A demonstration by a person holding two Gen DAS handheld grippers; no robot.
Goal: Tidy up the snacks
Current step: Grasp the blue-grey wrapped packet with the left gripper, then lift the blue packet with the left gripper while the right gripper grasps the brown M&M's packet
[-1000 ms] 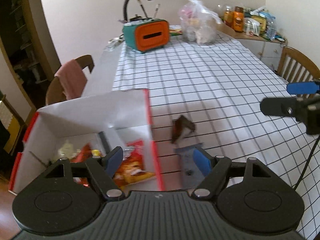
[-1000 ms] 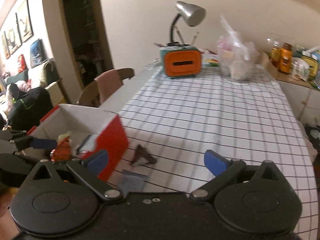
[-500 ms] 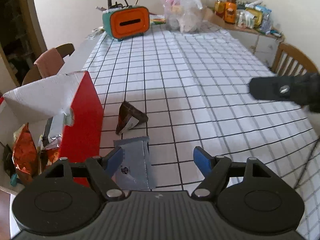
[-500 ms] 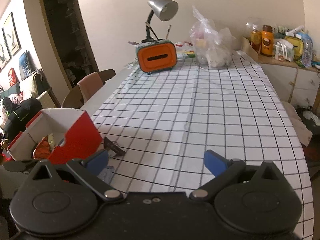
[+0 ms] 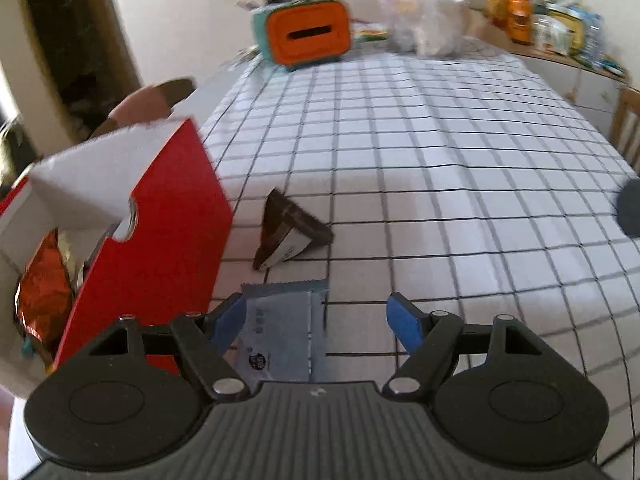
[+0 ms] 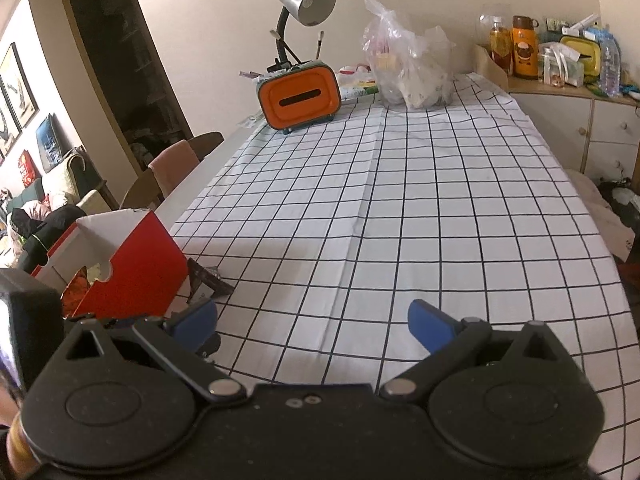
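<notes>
Lowered since a second ago, my left gripper (image 5: pixel 318 322) hangs wide over the grey-blue packet (image 5: pixel 280 332) at lower centre, holding nothing; the brown wrapper (image 5: pixel 288 232) lies above it, beside the red box (image 5: pixel 160 240). My right gripper (image 6: pixel 312 326), equally wide and empty, hovers over the checked tablecloth (image 6: pixel 400 200).

Checked tablecloth (image 6: pixel 440 200) bearing red box (image 5: pixel 160 240), brown wrapper (image 5: pixel 288 232), grey packet (image 5: pixel 280 328), orange case (image 6: pixel 300 98), plastic bag (image 6: pixel 408 72).
</notes>
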